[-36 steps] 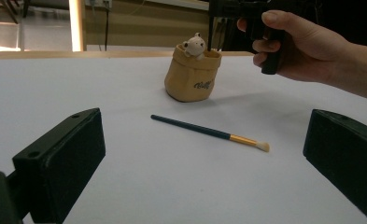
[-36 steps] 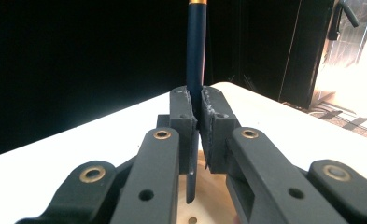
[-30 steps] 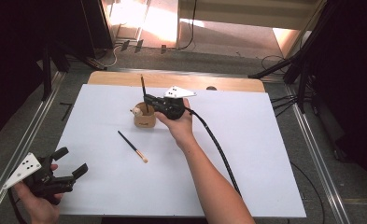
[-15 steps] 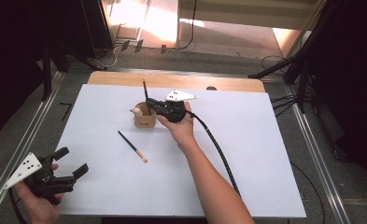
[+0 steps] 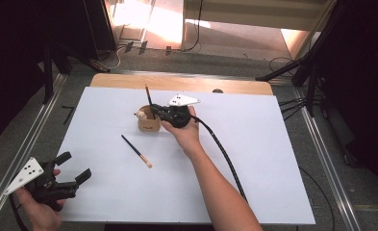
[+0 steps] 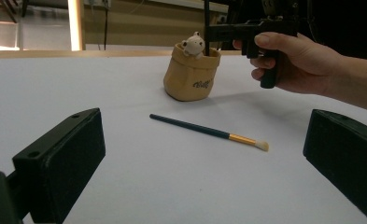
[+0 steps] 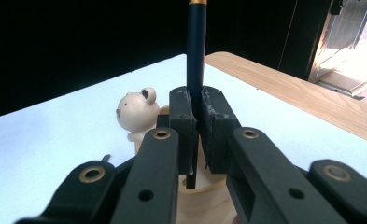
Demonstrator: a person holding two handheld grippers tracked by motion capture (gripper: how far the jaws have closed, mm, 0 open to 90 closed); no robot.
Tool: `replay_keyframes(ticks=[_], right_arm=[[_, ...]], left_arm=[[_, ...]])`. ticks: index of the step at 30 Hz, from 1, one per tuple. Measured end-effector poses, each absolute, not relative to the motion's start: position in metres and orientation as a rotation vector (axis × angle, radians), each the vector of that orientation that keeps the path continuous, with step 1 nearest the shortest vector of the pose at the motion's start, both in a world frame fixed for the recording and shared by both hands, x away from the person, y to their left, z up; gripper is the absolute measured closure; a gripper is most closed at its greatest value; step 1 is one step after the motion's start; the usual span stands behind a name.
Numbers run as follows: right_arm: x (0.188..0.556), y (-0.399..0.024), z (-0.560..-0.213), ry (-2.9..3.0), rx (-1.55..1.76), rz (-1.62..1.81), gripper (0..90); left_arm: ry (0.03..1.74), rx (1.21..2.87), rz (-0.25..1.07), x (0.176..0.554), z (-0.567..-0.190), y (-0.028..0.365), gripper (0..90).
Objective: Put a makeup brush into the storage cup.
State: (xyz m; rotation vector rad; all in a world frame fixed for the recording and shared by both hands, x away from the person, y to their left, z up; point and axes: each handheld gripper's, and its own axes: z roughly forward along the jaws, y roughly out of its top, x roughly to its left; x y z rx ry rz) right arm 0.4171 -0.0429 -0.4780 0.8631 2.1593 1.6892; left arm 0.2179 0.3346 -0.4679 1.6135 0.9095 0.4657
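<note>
A tan cup with a small bear figure [image 5: 147, 120] [image 6: 192, 72] stands near the middle of the white table. My right gripper [image 5: 155, 112] [image 7: 196, 112] is shut on a dark brush [image 5: 148, 95] [image 7: 196, 51], held upright with its lower end inside the cup's mouth. A second dark brush with a pale tip [image 5: 136, 150] [image 6: 207, 131] lies flat on the table in front of the cup. My left gripper [image 5: 73, 166] hangs open near the table's front left corner, its fingers [image 6: 62, 158] wide apart and empty.
The white sheet [image 5: 254, 159] covers most of a wooden table [image 5: 129, 81]. The right gripper's cable [image 5: 225, 159] trails across the sheet toward the front edge. Metal rails [image 5: 321, 144] run along both sides, and dark stands rise at the back.
The right gripper has lowered the upright brush slightly into the cup. The left gripper has stayed where it was.
</note>
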Motion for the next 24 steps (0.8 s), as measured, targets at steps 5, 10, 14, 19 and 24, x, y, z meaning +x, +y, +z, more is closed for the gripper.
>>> replay_keyframes(ticks=[5,10,14,19,24], right_arm=[[0.418,-0.044,-0.477,2.154,0.877,1.710,77.8],[0.416,-0.045,-0.474,2.148,0.884,1.734,57.8],[0.415,-0.047,-0.469,2.138,0.897,1.766,45.0],[0.413,-0.054,-0.462,2.169,0.887,1.765,38.0],[0.408,-0.066,-0.454,2.178,0.928,1.757,16.1]], left_arm=[[0.910,1.612,0.464,0.218,-0.468,0.334,0.0],[0.909,1.619,0.463,0.219,-0.468,0.334,0.0],[0.906,1.618,0.463,0.219,-0.468,0.333,0.0],[0.905,1.618,0.459,0.219,-0.468,0.333,0.0],[0.906,1.619,0.459,0.220,-0.469,0.332,0.0]])
